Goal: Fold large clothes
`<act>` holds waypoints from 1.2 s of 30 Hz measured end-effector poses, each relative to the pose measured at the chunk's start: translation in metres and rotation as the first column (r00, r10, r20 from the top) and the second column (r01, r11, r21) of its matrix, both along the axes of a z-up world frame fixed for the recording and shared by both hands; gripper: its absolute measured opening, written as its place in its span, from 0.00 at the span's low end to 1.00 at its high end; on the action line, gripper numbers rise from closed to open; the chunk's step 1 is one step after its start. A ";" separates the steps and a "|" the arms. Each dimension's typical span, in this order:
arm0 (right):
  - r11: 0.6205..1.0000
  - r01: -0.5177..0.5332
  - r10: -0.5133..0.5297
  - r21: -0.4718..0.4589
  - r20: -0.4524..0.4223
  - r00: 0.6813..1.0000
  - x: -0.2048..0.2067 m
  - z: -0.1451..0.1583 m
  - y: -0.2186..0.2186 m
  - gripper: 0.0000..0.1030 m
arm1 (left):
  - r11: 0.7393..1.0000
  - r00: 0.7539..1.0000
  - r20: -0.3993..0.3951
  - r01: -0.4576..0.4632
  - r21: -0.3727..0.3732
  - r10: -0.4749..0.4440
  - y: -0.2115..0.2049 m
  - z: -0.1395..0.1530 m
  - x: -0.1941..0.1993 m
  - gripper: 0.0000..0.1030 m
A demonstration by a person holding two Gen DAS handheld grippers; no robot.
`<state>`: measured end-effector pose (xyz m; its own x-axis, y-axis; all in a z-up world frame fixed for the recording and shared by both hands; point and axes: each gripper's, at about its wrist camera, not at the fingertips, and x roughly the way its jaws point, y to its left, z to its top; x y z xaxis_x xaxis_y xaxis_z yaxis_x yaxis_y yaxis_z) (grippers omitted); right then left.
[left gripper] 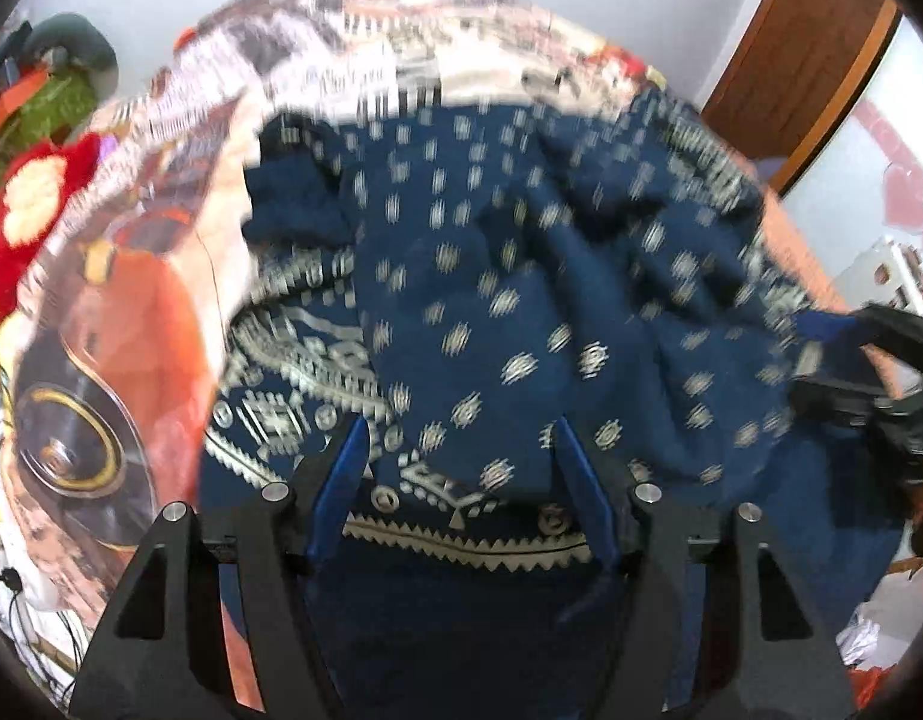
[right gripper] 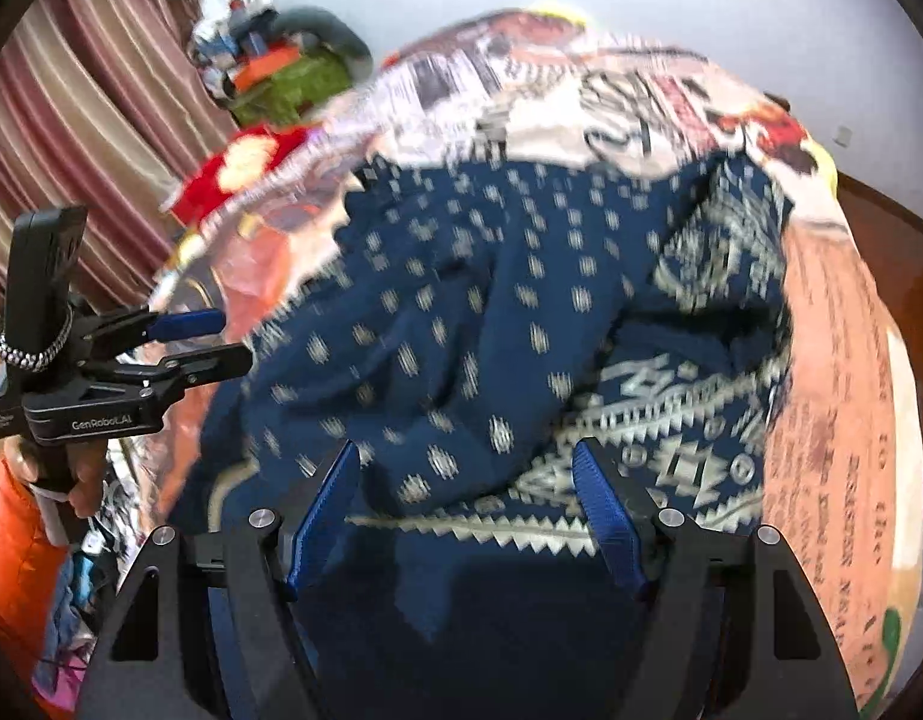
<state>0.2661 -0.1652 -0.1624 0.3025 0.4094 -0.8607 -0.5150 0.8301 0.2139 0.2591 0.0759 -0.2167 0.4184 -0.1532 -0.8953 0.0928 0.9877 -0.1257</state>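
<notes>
Navy patterned garment [left gripper: 521,300], rumpled on a printed bedspread [left gripper: 131,312]; left tool [left gripper: 458,450] and right tool [right gripper: 467,480] both spread wide, hem lying between their blue fingers [right gripper: 605,516]

1. The navy garment [left gripper: 521,312] is soft matt cloth, woven or printed with pale dotted motifs and zigzag borders.
2. The printed bedspread [right gripper: 833,360] under it is smooth cloth with a slight sheen.
3. The left tongs [left gripper: 458,462] have matt black plastic arms, ribbed blue pads [left gripper: 347,468] and shiny metal pins.
4. The curtain [right gripper: 89,120] is striped cloth.
5. The door [left gripper: 809,42] is polished brown wood.
</notes>
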 end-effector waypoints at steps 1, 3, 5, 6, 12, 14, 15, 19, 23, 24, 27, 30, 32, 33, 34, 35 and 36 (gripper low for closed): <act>1.000 -0.004 0.004 -0.009 0.000 1.000 -0.002 -0.002 -0.002 0.70 | 1.000 1.000 -0.008 0.001 0.008 -0.001 0.001 -0.005 -0.002 0.62; 1.000 -0.008 0.008 -0.014 0.012 1.000 -0.008 -0.002 -0.007 0.70 | 1.000 1.000 0.000 -0.004 -0.006 0.004 0.007 -0.010 -0.008 0.63; 1.000 0.002 -0.002 -0.015 0.035 0.999 -0.015 0.005 -0.017 0.70 | 1.000 1.000 0.003 -0.019 -0.015 0.019 0.014 -0.005 -0.014 0.64; 1.000 0.017 -0.017 -0.015 0.041 0.999 -0.018 0.008 -0.024 0.70 | 1.000 1.000 0.003 -0.027 -0.014 0.027 0.019 -0.003 -0.017 0.64; 0.993 0.118 -0.118 0.002 0.060 0.991 -0.035 0.027 -0.063 0.70 | 0.992 0.992 0.033 -0.124 0.017 0.123 0.071 0.012 -0.050 0.64; 0.989 0.145 -0.145 0.012 0.066 0.987 -0.043 0.031 -0.075 0.70 | 0.987 0.987 0.020 -0.159 0.007 0.158 0.089 0.009 -0.062 0.65; 0.987 0.160 -0.161 0.020 0.067 0.985 -0.049 0.033 -0.081 0.70 | 0.983 0.983 -0.001 -0.185 -0.010 0.185 0.101 0.004 -0.070 0.65; 0.974 0.224 -0.226 0.045 0.054 0.973 -0.071 0.032 -0.097 0.70 | 0.964 0.965 -0.082 -0.255 -0.082 0.248 0.130 -0.020 -0.095 0.65; 0.959 0.274 -0.277 0.074 0.021 0.961 -0.094 0.023 -0.103 0.70 | 0.946 0.953 -0.166 -0.281 -0.165 0.254 0.135 -0.049 -0.113 0.65; 0.958 0.276 -0.280 0.075 0.037 0.959 -0.099 0.023 -0.101 0.70 | 0.936 0.949 -0.196 -0.287 -0.203 0.248 0.135 -0.060 -0.116 0.65; 0.961 0.267 -0.270 0.074 0.039 0.962 -0.108 0.021 -0.098 0.70 | 0.913 0.937 -0.254 -0.307 -0.267 0.240 0.131 -0.080 -0.122 0.65; 0.962 0.250 -0.253 0.108 0.022 0.967 -0.114 0.021 -0.093 0.70 | 0.887 0.928 -0.261 -0.340 -0.313 0.264 0.128 -0.091 -0.130 0.65; 0.961 0.249 -0.253 0.119 0.016 0.967 -0.114 0.019 -0.090 0.70 | 0.877 0.933 -0.261 -0.331 -0.350 0.248 0.126 -0.090 -0.132 0.65; 0.961 0.250 -0.254 0.119 0.020 0.967 -0.115 0.018 -0.088 0.69 | 0.868 0.937 -0.263 -0.319 -0.380 0.229 0.124 -0.088 -0.134 0.65; 0.961 0.250 -0.255 0.116 0.028 0.967 -0.114 0.017 -0.086 0.67 | 0.862 0.942 -0.260 -0.306 -0.405 0.212 0.121 -0.085 -0.134 0.61; 0.962 0.249 -0.254 0.116 0.032 0.967 -0.114 0.016 -0.085 0.60 | 0.864 0.945 -0.256 -0.296 -0.408 0.203 0.118 -0.083 -0.135 0.55; 0.961 0.249 -0.255 0.120 0.037 0.966 -0.114 0.016 -0.084 0.56 | 0.875 0.950 -0.246 -0.278 -0.396 0.191 0.112 -0.078 -0.136 0.51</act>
